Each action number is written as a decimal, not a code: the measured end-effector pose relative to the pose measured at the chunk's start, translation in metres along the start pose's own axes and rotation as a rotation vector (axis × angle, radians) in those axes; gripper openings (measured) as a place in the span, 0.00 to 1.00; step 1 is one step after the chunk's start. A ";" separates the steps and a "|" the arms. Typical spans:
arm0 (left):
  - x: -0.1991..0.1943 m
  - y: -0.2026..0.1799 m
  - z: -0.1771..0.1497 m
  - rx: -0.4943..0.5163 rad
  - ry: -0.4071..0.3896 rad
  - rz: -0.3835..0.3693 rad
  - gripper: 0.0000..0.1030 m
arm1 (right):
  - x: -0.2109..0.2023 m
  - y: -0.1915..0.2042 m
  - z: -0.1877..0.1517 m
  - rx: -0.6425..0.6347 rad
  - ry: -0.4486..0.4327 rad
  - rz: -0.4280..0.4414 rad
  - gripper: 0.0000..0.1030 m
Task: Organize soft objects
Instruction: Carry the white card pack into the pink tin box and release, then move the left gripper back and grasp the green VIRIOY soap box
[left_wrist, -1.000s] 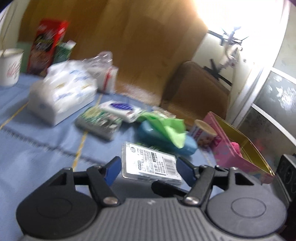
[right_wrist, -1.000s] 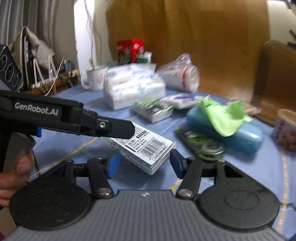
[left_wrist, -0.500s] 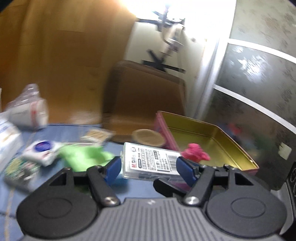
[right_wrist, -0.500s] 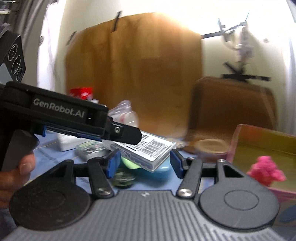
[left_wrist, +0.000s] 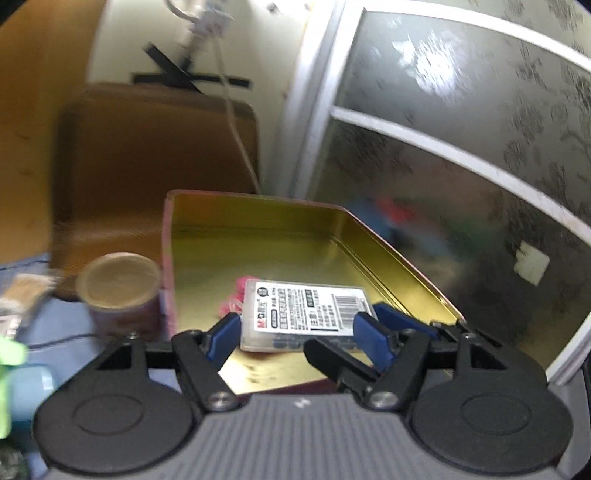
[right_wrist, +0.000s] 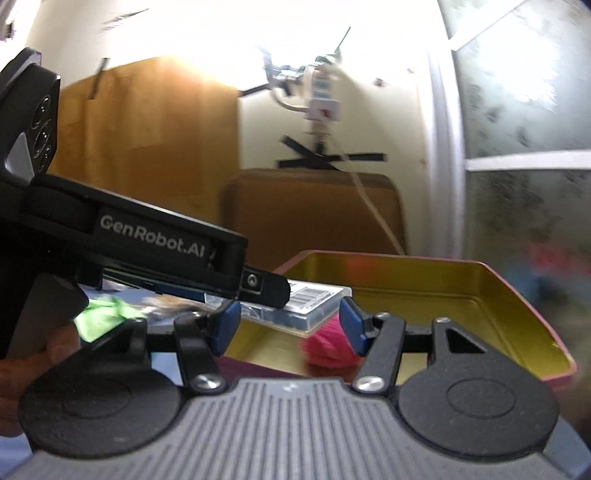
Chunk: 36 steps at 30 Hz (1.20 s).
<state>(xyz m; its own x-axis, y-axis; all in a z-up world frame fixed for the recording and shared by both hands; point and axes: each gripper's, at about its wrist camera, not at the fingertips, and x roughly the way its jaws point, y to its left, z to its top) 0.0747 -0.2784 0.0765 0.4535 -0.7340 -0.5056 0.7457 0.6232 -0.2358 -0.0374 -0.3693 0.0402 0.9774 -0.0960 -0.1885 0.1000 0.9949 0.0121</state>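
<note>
Both grippers share one load: a flat clear plastic case (left_wrist: 301, 314) with a barcode label, carried between them. Seen along the left gripper (left_wrist: 291, 334), the blue pads (left_wrist: 221, 338) stand about half apart and the case sits between them, its near edge spanning the gap; I judge they are clamped on its two sides, though blur keeps me from seeing contact on the right side clearly. A second ago this view looked across the blue cloth with its tissue pack and green rag; now it has swung round to look straight into the open gold tin (left_wrist: 369, 236), and the case hangs over the tin's floor, just above a pink soft thing (left_wrist: 231, 304) already lying inside. A round-lidded can (left_wrist: 118, 284) stands just outside the tin's left wall. From the right gripper (right_wrist: 286, 325) the same shift shows: the table clutter has gone from the frame and the tin (right_wrist: 498, 295) fills the middle, the pink thing (right_wrist: 327, 349) showing below the case (right_wrist: 306, 302). Its pads are likewise about half apart with the case's end between them, the left tool's finger crossing over the top of the case, and a hand (right_wrist: 37, 354) at the left edge. To my eye the carry is nearly done and letting go over the tin comes next.
</note>
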 end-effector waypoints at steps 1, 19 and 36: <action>0.006 -0.004 -0.001 0.014 0.008 0.004 0.66 | 0.001 -0.005 -0.002 -0.002 0.004 -0.020 0.60; -0.133 0.080 -0.063 -0.076 -0.143 0.272 0.69 | 0.004 0.043 0.001 0.028 0.024 0.146 0.66; -0.265 0.238 -0.168 -0.502 -0.290 0.764 0.73 | 0.075 0.253 0.008 -0.303 0.216 0.700 0.57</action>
<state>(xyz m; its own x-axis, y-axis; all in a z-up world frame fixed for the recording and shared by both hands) 0.0502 0.1093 0.0151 0.8841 -0.0773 -0.4610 -0.0673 0.9549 -0.2892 0.0625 -0.1250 0.0370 0.7337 0.5322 -0.4223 -0.6097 0.7901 -0.0635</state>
